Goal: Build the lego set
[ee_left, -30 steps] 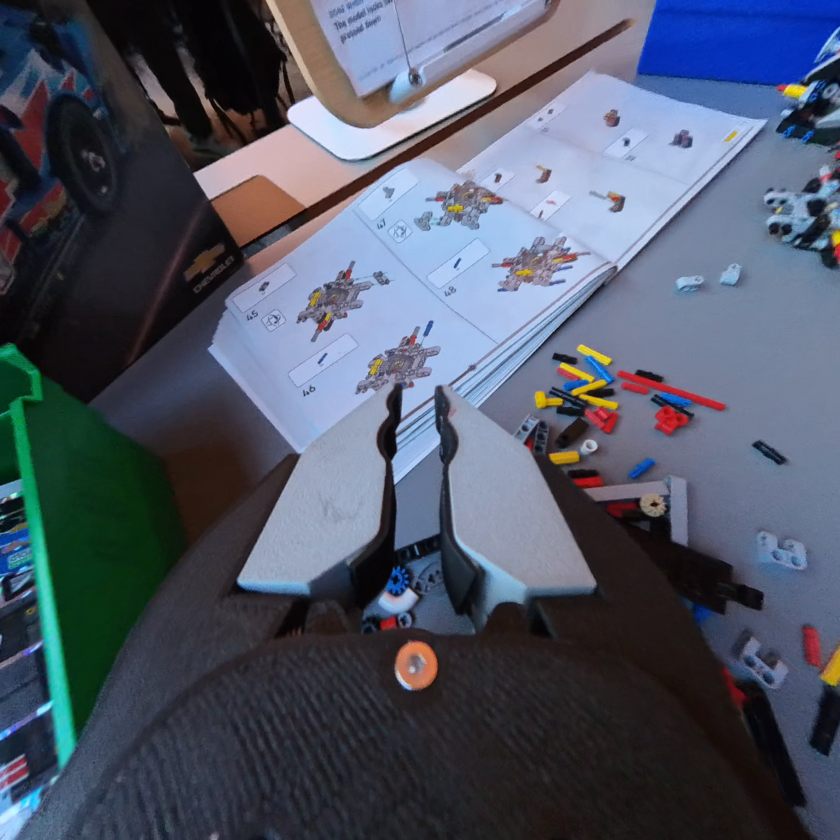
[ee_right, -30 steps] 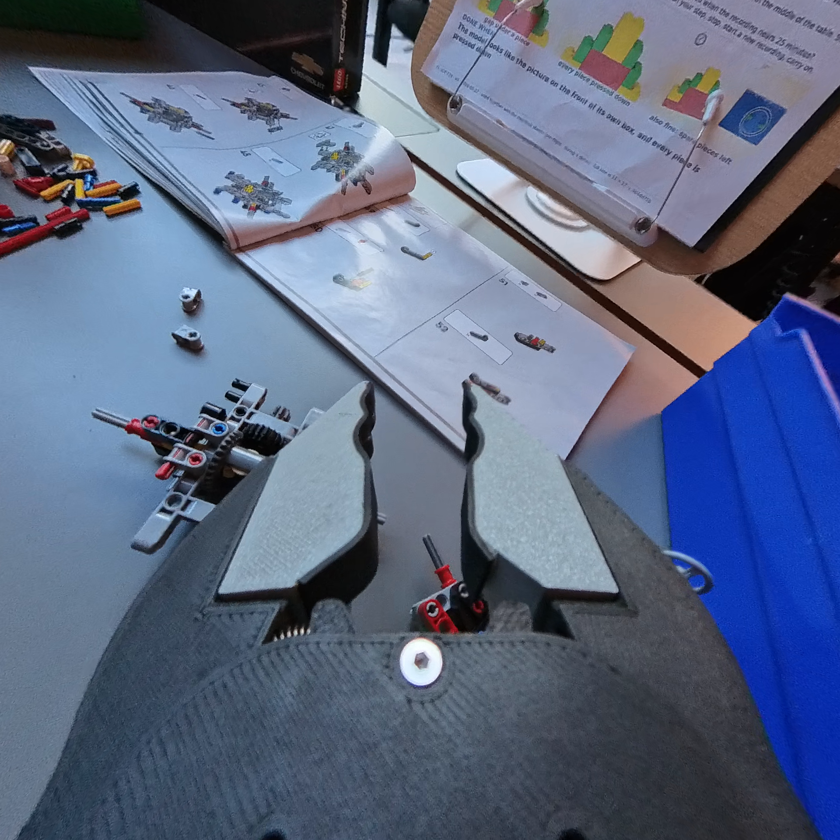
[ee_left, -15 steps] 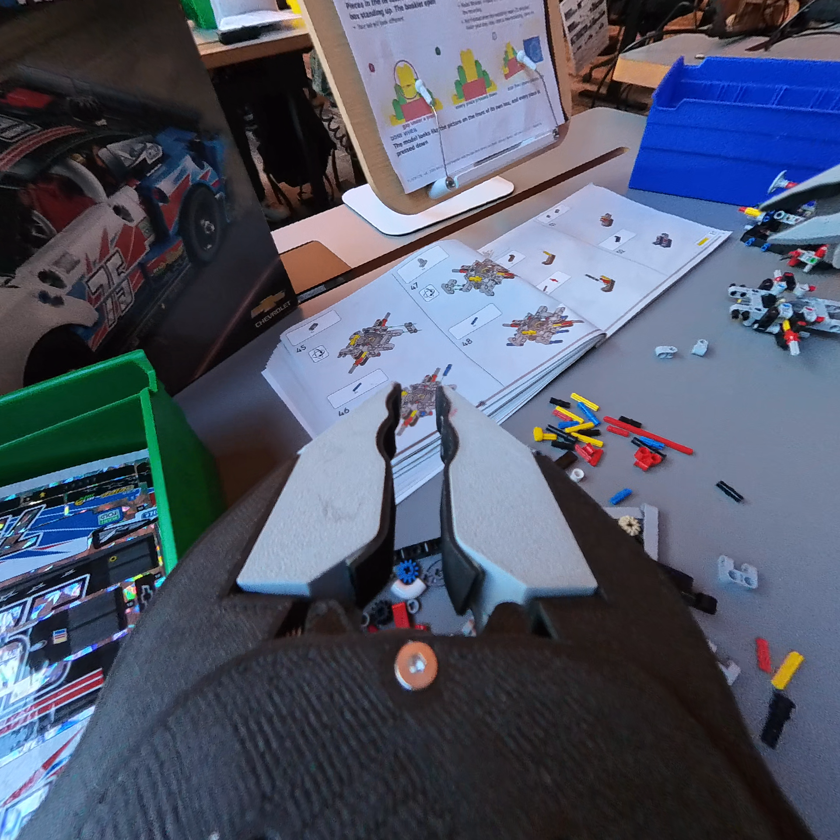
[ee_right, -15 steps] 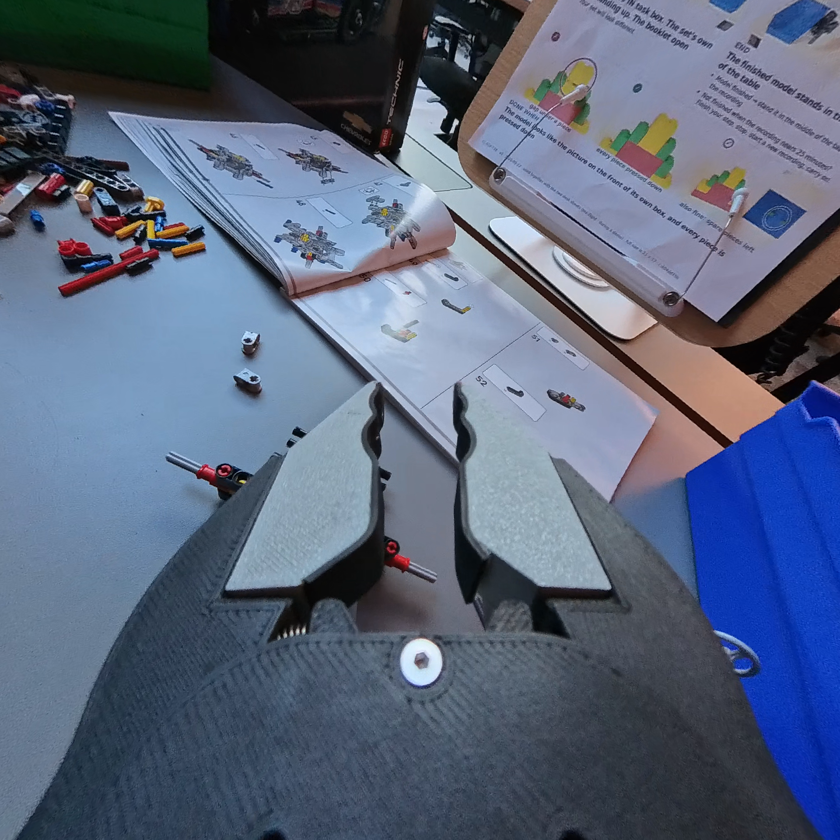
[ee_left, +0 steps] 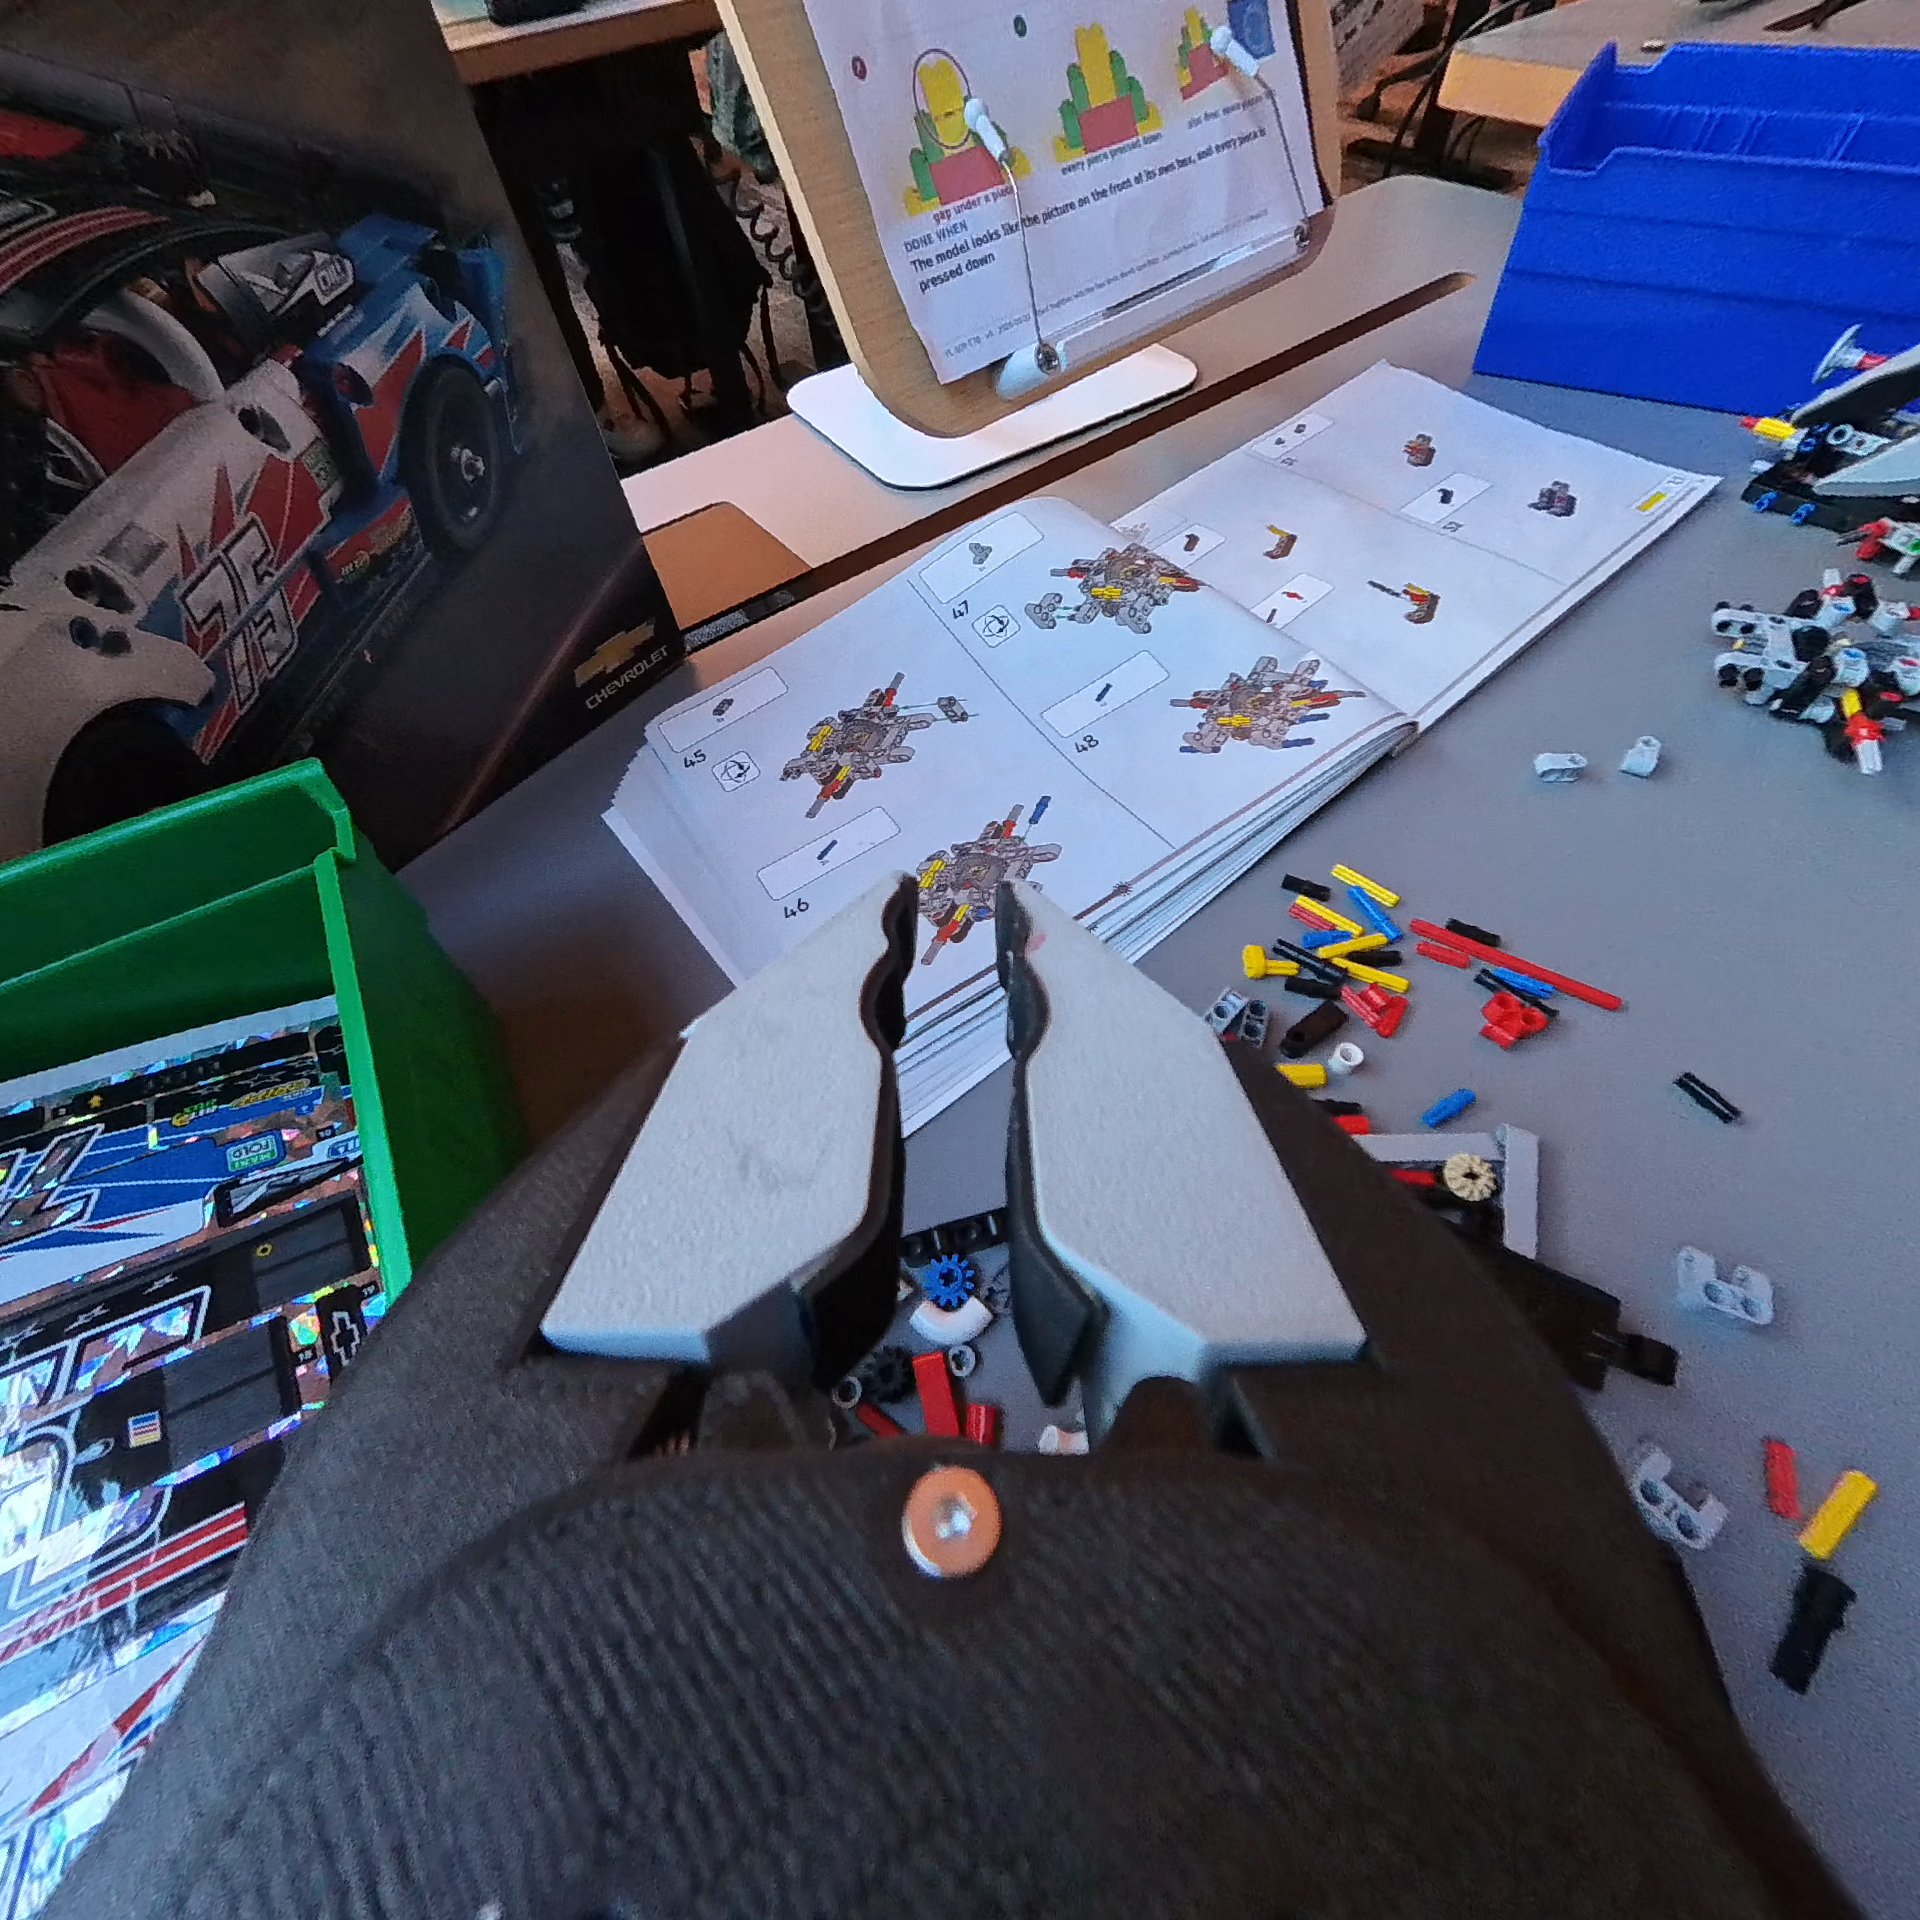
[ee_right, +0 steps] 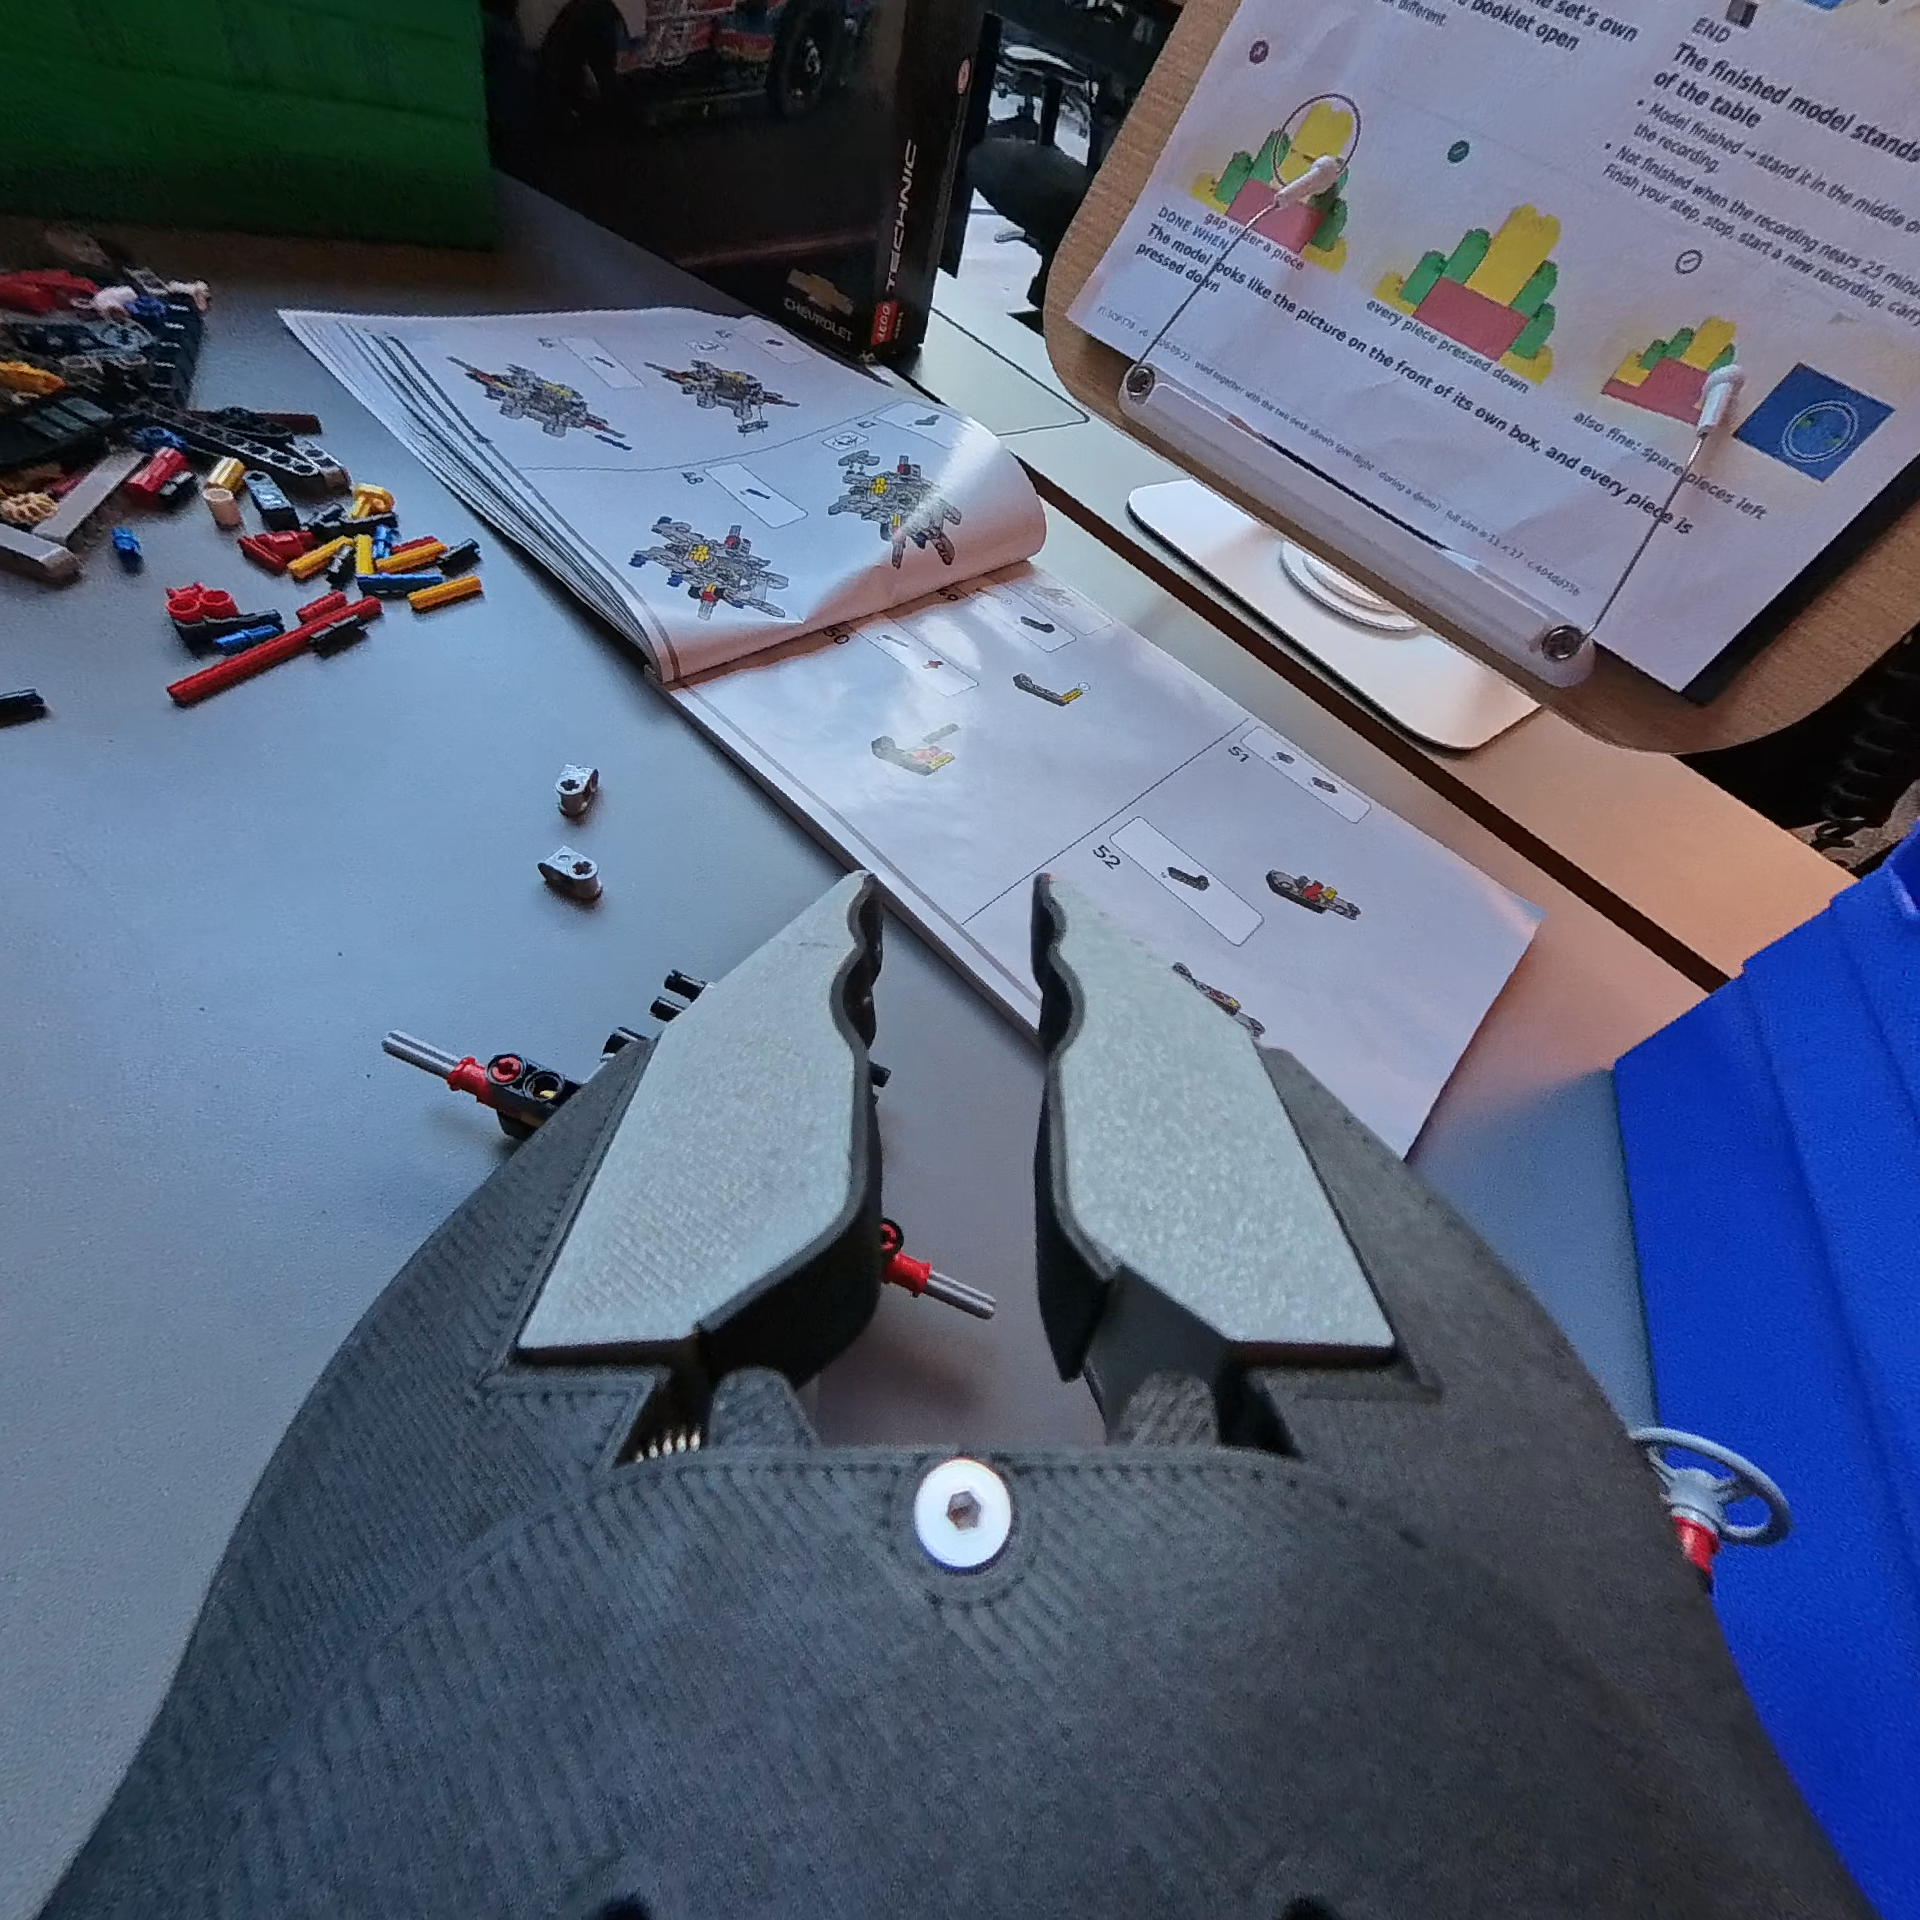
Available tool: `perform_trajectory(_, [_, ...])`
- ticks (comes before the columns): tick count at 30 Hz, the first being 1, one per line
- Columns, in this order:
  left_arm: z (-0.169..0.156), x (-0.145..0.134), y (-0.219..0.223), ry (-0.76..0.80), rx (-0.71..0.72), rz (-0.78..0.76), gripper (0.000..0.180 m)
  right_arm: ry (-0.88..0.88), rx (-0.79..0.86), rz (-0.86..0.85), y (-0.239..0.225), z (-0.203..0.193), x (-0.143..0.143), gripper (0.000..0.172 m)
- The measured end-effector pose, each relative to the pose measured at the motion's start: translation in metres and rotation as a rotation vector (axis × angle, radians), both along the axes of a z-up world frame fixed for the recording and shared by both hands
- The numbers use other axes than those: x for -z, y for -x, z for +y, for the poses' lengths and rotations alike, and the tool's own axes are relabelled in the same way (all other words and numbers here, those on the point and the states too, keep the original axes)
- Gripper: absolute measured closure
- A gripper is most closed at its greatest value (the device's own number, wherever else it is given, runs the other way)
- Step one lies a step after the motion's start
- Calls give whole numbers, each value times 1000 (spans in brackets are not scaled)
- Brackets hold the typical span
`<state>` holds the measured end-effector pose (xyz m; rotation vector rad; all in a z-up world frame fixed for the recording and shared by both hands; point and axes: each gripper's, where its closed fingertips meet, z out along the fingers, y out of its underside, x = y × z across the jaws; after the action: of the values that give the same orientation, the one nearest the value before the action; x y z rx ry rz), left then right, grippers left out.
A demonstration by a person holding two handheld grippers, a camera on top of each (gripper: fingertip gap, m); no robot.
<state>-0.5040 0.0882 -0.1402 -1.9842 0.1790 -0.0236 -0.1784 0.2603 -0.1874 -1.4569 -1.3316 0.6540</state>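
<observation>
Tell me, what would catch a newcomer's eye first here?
Probably the open instruction booklet lying mid-table, with a bright scatter of small red, yellow and blue building pieces just right of it. Behind it to the left stands a big box with a race car picture, above a green bin.

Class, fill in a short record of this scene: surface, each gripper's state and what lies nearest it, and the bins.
Surface: grey table
Left gripper: open, nothing held, over open instruction booklet
Right gripper: open, nothing held, above part-built model
Loose pieces: right of the left gripper
Bins: green bin, blue bin
</observation>
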Motion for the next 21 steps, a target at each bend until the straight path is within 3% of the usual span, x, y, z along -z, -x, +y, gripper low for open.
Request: perform_trajectory(21, [7,16,-4,46,8,16,168,25,-25,6,0,-1,0,149])
